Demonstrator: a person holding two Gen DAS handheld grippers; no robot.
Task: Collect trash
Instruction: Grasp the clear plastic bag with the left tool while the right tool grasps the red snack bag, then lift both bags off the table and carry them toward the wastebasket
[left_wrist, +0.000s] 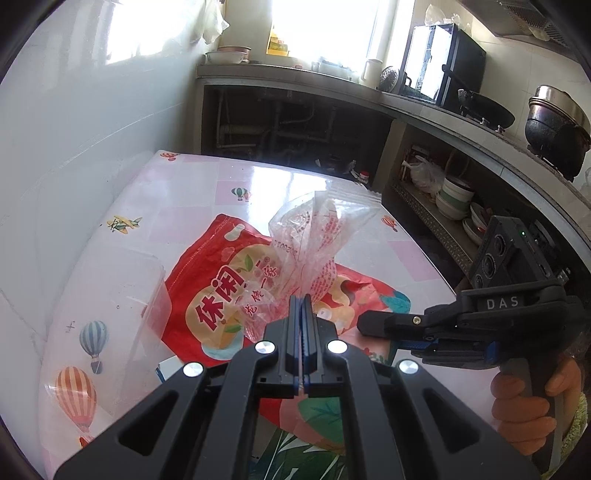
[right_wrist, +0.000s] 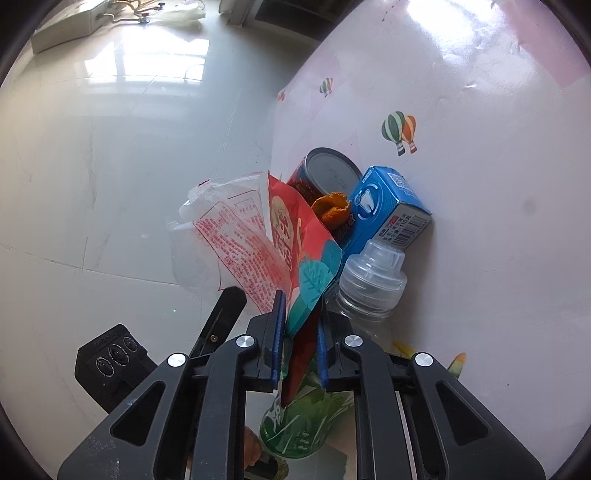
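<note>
My left gripper (left_wrist: 301, 301) is shut on the bottom of a crumpled clear plastic bag with red print (left_wrist: 317, 229), which stands up above the table. Under it lies a red snack bag (left_wrist: 221, 280). In the right wrist view, the raised edge of that red snack bag (right_wrist: 295, 240) sits between the blue pads of my right gripper (right_wrist: 301, 308), which are shut on it. The clear bag (right_wrist: 229, 221) hangs just left of it. The right gripper (left_wrist: 364, 325), held by a hand, reaches in from the right at the snack bag's edge.
A blue carton (right_wrist: 391, 206), a tin can (right_wrist: 328, 170), an orange peel (right_wrist: 332, 208) and a clear bottle with a green label (right_wrist: 369, 284) lie close behind the snack bag. A clear plastic tub (left_wrist: 122, 295) sits at the left on the balloon-print tablecloth (left_wrist: 184, 177). A kitchen counter (left_wrist: 443, 122) runs along the right.
</note>
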